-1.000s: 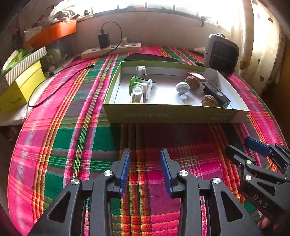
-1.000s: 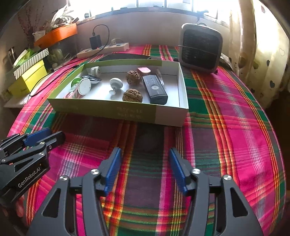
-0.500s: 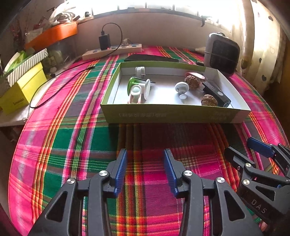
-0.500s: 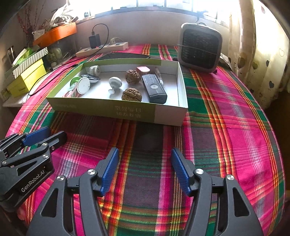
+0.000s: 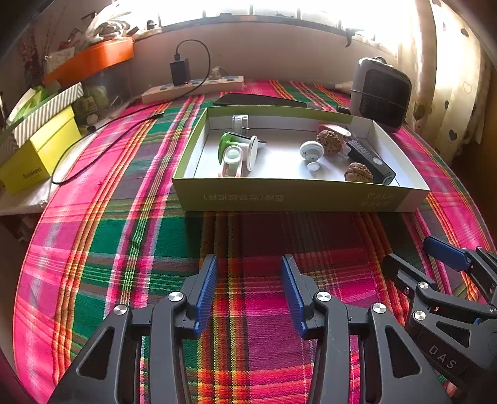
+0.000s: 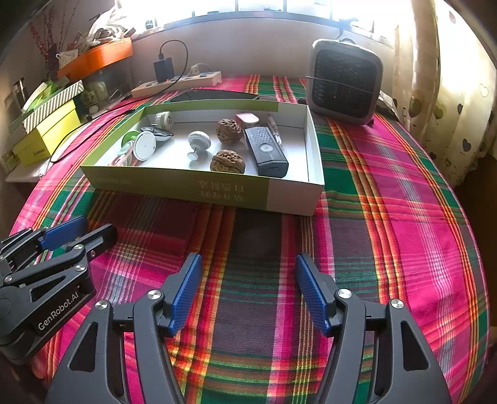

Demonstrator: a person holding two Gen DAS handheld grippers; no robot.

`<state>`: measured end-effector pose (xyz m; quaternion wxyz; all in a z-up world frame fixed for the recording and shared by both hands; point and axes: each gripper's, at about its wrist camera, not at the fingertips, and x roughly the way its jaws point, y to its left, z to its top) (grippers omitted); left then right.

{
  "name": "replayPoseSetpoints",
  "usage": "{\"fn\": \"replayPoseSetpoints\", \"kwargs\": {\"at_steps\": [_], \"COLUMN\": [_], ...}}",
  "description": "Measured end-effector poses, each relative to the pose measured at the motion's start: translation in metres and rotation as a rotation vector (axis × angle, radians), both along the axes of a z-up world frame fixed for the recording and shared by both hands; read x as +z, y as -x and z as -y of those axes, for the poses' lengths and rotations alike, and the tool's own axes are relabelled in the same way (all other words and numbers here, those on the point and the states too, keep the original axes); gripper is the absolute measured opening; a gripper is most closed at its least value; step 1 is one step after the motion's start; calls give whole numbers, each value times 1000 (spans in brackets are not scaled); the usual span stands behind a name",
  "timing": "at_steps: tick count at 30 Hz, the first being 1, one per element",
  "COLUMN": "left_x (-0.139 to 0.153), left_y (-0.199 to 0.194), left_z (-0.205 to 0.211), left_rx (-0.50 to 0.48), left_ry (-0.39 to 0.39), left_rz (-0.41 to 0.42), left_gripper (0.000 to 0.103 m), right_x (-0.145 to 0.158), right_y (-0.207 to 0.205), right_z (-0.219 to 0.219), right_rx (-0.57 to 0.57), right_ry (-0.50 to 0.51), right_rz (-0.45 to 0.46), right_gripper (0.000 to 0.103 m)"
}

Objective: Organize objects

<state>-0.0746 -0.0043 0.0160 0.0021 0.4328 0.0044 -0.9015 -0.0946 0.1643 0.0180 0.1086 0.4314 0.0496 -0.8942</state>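
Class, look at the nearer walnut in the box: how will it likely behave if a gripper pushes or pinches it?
The nearer walnut looks rounded, so a push would probably roll it toward the remote beside it. Its deeply wrinkled shell should give the pads some grip. It looks hard, so a pinch likely won't deform it.

Bright window (image 5: 279,12), heart-print curtain (image 5: 447,93), plaid-covered table (image 5: 93,236).

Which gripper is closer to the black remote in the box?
Right. The right gripper hangs open almost straight in front of the black remote; the left gripper sits further off to the side, also empty.
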Motion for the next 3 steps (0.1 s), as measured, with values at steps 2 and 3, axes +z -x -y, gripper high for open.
{"fn": "replayPoseSetpoints", "kwargs": {"at_steps": [2,3], "left_x": [0,0], "left_y": [0,0], "left_z": [0,-1], "left_rx": [0,0], "left_ry": [0,0], "left_rz": [0,0], "left_gripper": [40,40], "right_x": [0,0], "right_y": [0,0], "right_z": [0,0], "right_rx": [0,0], "right_ry": [0,-1], "right_rz": [0,0], "right_gripper": [63,63]}}
